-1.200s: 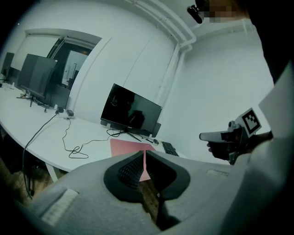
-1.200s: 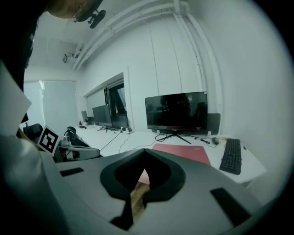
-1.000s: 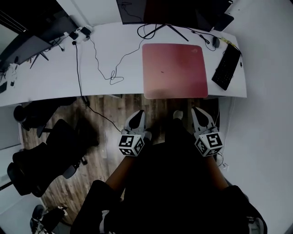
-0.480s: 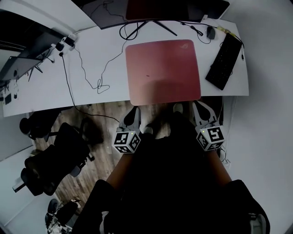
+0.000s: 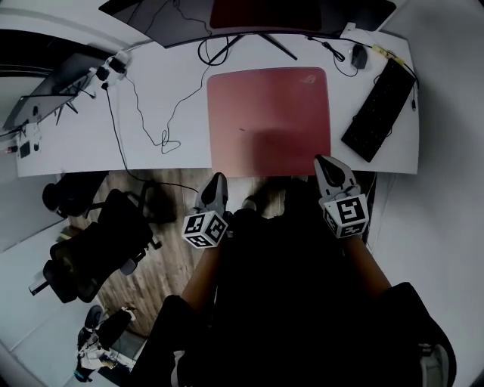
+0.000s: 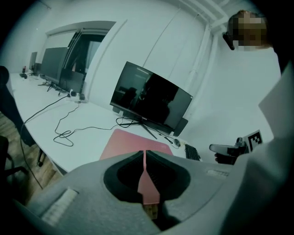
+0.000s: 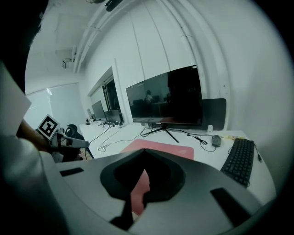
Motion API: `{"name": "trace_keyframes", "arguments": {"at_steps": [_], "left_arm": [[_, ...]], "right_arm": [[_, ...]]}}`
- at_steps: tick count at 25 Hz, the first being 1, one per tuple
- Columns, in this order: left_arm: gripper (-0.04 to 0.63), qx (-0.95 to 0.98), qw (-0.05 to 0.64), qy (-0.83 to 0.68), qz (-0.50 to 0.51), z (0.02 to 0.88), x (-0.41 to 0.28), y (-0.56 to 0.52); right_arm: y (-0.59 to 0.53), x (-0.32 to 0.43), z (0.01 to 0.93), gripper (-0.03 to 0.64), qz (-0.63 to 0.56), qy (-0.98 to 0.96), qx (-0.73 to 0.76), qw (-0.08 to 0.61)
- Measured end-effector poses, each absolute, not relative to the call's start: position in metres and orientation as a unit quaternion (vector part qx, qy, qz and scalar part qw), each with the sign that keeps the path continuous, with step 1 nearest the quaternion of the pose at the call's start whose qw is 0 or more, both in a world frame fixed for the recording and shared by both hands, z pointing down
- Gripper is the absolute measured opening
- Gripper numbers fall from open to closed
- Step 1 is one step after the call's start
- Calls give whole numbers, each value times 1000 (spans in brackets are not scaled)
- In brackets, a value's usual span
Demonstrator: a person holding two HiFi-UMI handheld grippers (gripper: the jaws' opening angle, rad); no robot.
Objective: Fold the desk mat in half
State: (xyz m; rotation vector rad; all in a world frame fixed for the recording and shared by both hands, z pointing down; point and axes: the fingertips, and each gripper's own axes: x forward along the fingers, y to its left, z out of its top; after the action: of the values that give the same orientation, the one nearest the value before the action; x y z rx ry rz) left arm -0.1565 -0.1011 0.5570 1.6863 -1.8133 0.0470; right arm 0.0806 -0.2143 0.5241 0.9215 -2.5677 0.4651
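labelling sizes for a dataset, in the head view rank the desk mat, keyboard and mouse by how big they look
1. desk mat, by far the largest
2. keyboard
3. mouse, the smallest
All three sit about equally far from the camera, so the order looks safe.

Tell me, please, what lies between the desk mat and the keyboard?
Only bare white desk, in the head view, between desk mat and keyboard.

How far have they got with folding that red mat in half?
Nothing looks done yet: the desk mat lies flat and unfolded on the white desk. In hand: the left gripper and right gripper hang by the mat's near edge, jaws together, holding nothing. Left to do, probably: grip that edge, lift it and lay it over the far edge by the monitor.
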Motion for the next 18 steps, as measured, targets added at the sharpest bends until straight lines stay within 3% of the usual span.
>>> {"name": "trace_keyframes", "arguments": {"at_steps": [18], "left_arm": [[28,537,368,-758,36,636,-171,-83]], "right_arm": [[-268,117,539,0,172,-917,294,208]]}}
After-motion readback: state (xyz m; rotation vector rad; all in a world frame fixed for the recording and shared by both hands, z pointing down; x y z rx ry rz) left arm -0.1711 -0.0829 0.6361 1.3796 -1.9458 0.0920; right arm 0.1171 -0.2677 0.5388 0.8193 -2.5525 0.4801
